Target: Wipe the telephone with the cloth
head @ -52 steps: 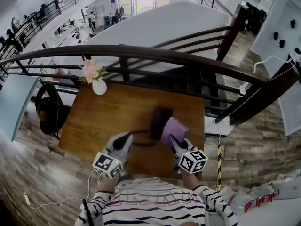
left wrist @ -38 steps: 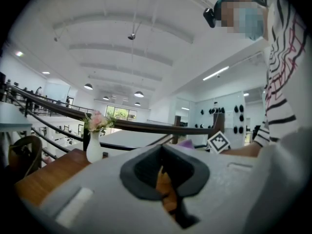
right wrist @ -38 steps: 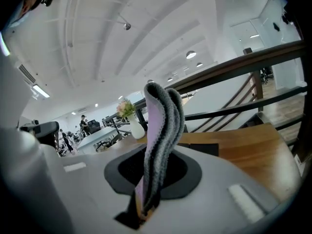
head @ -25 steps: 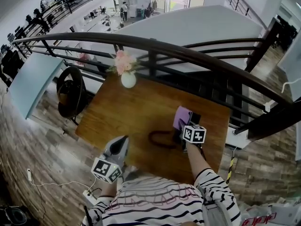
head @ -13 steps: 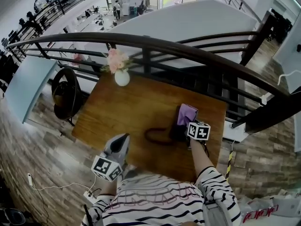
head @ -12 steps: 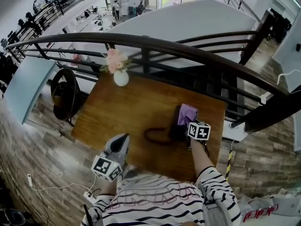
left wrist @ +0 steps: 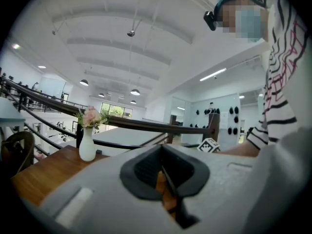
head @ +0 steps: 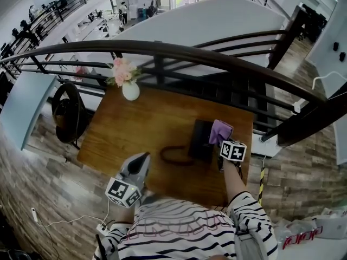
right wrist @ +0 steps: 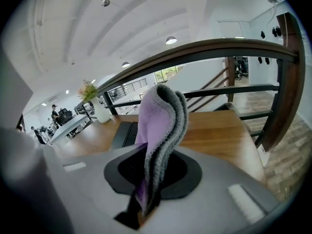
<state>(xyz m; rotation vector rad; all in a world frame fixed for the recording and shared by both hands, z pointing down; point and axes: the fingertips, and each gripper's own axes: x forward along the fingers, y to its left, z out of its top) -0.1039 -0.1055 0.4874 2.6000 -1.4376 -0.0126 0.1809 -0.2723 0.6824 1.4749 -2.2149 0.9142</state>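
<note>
Compared with half a second ago, the cloth [head: 220, 130] is seen a little further right over the telephone [head: 198, 140], and more of the telephone's dark top is left bare on its left side. The left gripper [head: 143, 157] is held where it was, off the near left edge of the table [head: 146, 121], its jaws pressed together with nothing between them. The right gripper [head: 221, 144] is clenched on the purple and grey cloth, which is folded and stands up out of the jaws in the right gripper view [right wrist: 158, 126]. Whether the cloth touches the telephone cannot be told.

The telephone is placed right of the table's middle, with its cord [head: 171, 155] looped to the left. At the far left corner, pink flowers [head: 122, 71] are held in a white vase [head: 130, 91].

The wooden table is set against a dark railing [head: 179, 50] on a plank floor [head: 32, 161], with a black chair [head: 65, 112] at its left end. An open hall is seen beyond.
</note>
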